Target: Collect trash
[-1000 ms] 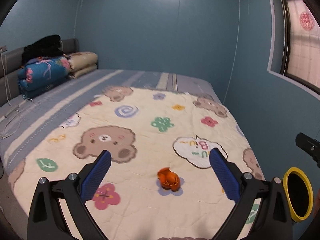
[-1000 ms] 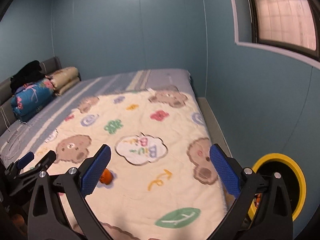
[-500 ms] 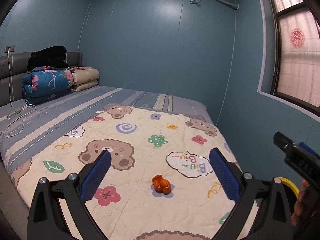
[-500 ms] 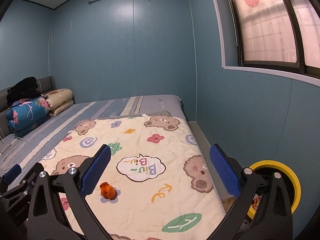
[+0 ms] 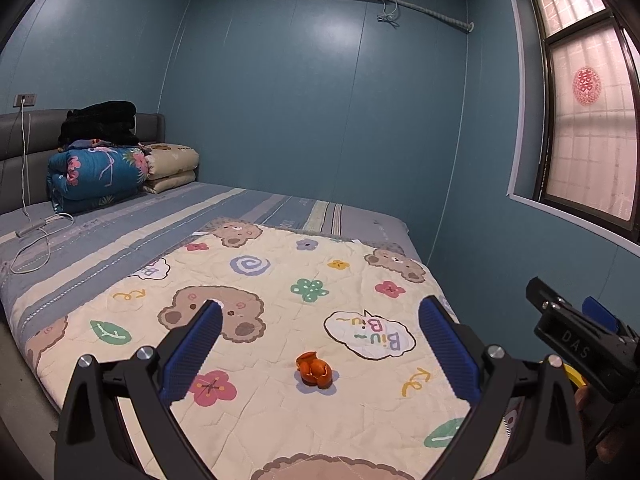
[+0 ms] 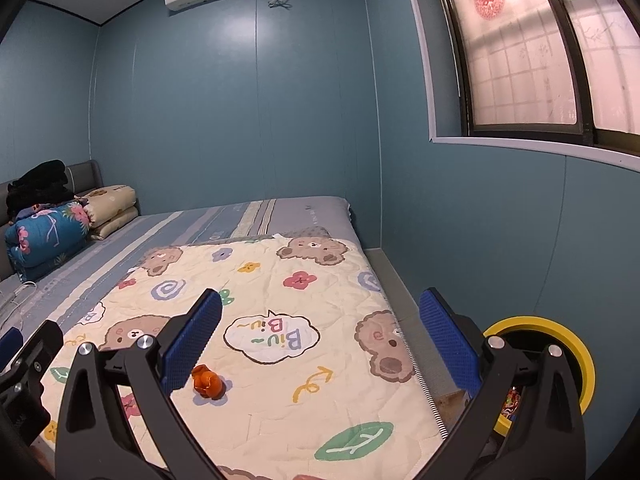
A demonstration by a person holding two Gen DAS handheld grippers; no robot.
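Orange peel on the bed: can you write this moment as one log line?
orange peel: on quilt, untouched | left gripper: open | right gripper: open | yellow bin: beside bed

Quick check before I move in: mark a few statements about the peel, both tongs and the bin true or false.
1. The orange peel lies on the bear quilt. True.
2. The left tongs are shut on the peel. False: open and empty, apart from it.
3. The yellow-rimmed bin stands on the floor beside the bed. True.
4. The right tongs hold trash. False: open, empty.
5. The peel sits on the folded blankets. False: it lies near the quilt's foot.
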